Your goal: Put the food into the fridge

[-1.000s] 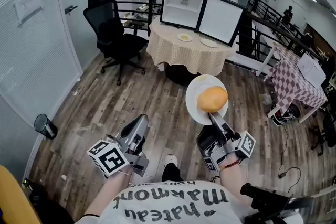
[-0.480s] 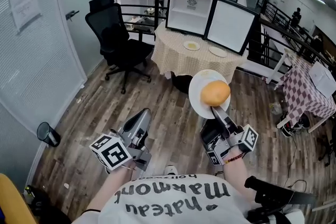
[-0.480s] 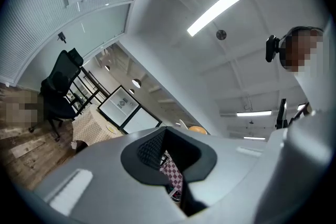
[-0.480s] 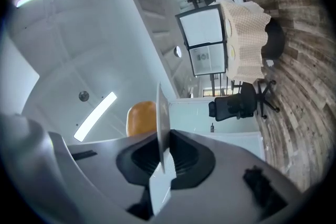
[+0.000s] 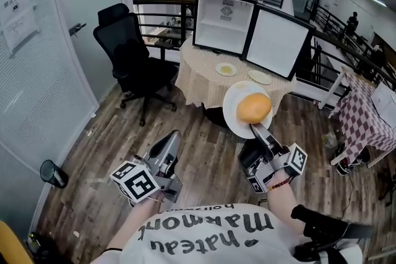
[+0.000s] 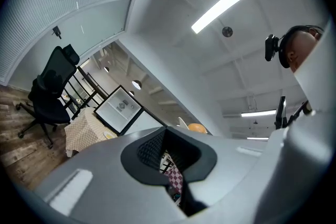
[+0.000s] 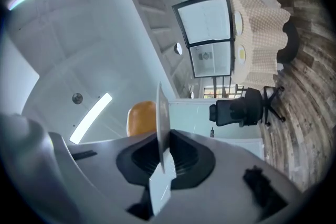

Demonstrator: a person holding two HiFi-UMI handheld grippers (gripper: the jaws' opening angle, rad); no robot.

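Note:
An orange-brown bun [image 5: 253, 107] lies on a white plate [image 5: 234, 111], and my right gripper [image 5: 255, 127] is shut on the plate's near rim, holding it up over the wood floor. In the right gripper view the plate [image 7: 163, 123] stands edge-on between the jaws with the bun [image 7: 140, 118] on its left. My left gripper [image 5: 171, 139] hangs at lower left, shut and holding nothing. The small fridge [image 5: 223, 21] stands on a cloth-covered table [image 5: 198, 74] ahead, with its door [image 5: 276, 43] swung open to the right and white shelves showing.
Two small plates [image 5: 226, 69] [image 5: 260, 77] lie on the table in front of the fridge. A black office chair [image 5: 133, 62] stands to the table's left. A glass wall runs along the left, a railing behind, and a checkered table [image 5: 365, 127] at the right.
The table and fridge have come nearer and grown in the head view. The right gripper still carries the plate with the bun; both grippers keep about the same places in view.

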